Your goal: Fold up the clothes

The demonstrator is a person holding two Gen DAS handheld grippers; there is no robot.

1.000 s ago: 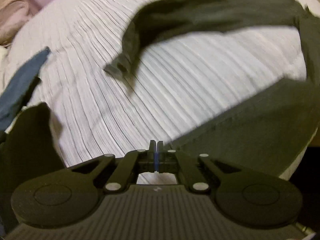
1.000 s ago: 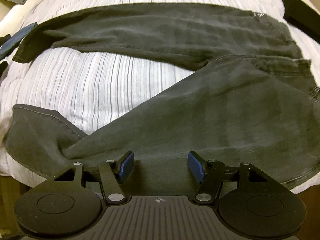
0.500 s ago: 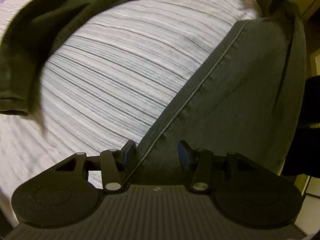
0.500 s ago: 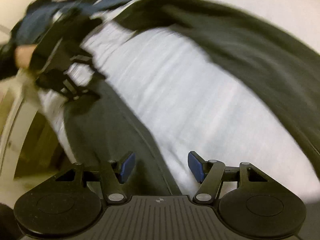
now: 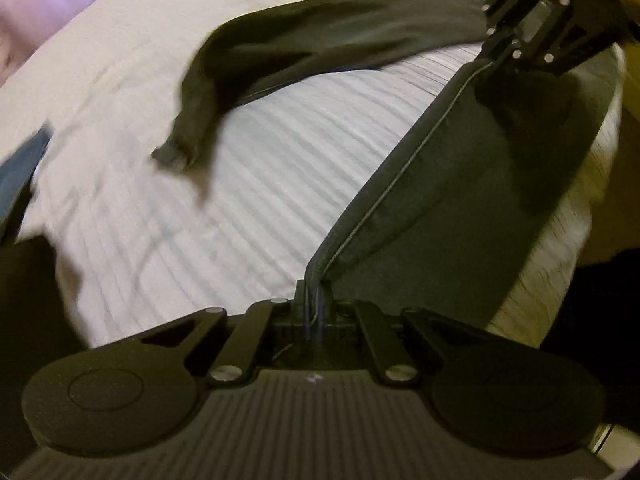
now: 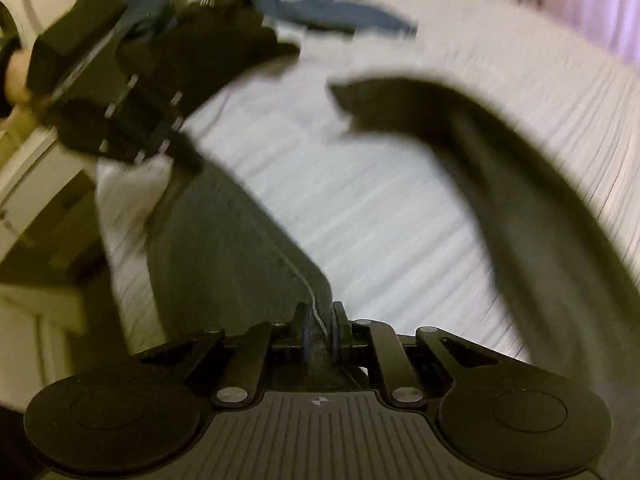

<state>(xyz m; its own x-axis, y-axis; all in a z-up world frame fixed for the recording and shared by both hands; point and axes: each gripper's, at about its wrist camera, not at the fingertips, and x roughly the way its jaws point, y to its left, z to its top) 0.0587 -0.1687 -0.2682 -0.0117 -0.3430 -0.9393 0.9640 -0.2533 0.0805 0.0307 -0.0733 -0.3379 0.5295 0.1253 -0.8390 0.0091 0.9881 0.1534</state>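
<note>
My left gripper [image 5: 313, 304] is clamped tight on the stitched edge of the dark trousers [image 5: 460, 200], which lie spread over the striped bed [image 5: 280, 184]. My right gripper [image 6: 319, 322] is closing on that same seam farther along the trouser leg, cloth already between its pads, while the other leg [image 6: 500, 168] curves across the bed beyond.

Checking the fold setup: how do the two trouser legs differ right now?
The near trouser leg is pinched along its seam by the left tool and the closing right tool; the far trouser leg lies free. Near runs straight; far curves, cuff bent. Both are dark olive, on the striped bedding.
</note>
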